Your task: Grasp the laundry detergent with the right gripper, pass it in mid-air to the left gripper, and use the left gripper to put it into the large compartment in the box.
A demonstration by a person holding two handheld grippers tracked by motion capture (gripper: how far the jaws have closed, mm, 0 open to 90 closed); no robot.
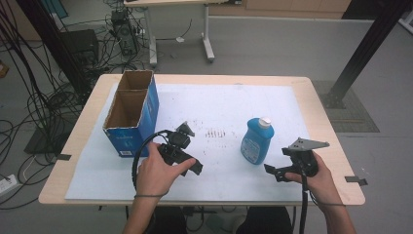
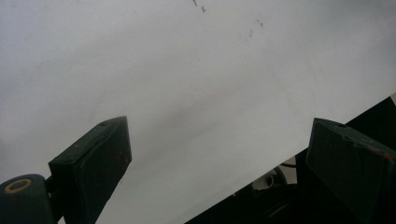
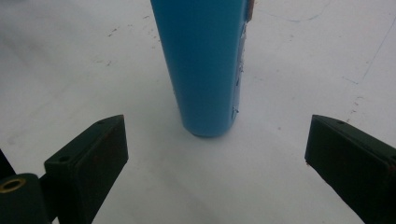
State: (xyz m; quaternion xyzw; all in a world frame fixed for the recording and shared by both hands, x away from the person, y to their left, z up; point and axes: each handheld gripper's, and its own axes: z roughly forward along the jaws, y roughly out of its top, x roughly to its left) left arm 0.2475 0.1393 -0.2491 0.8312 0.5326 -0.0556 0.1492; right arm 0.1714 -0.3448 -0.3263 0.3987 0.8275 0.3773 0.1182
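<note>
- Right gripper [image 1: 273, 171] held low near the bench's front right, jaws spread wide and empty, aimed at the blue bottle [image 1: 256, 141].
- In the right gripper view, same right gripper [image 3: 215, 154] lined up with the bottle's base [image 3: 205, 65], which stood ahead of the wide gap between the two pads, touched by neither.
- Judged as the approach step: no grasp made yet, closing in and squeezing left to do.
- Left gripper [image 1: 192, 163] rested over the white sheet [image 1: 229, 107] left of centre, gripped by the left hand [image 1: 156, 170], pointed roughly toward the bottle but well apart from it.
- In the left gripper view, left gripper [image 2: 215, 149] likewise wide open, holding nothing, with bare sheet and the sheet's near edge ahead of it.
- Blue bottle stood upright with its white cap [image 1: 264, 121] on, right of centre on the sheet, between the two grippers and nearer the right one.
- Open cardboard box [image 1: 132, 109], two compartments, sat at the bench's left, well apart from the bottle; inside seemed empty as far as visible.
- Probably the destination, though unconfirmed; if so, lift, carry and placement all remained undone.
- Bench [image 1: 311, 97] otherwise carried faint dark specks [image 1: 214, 132] on the sheet near the middle.
</note>
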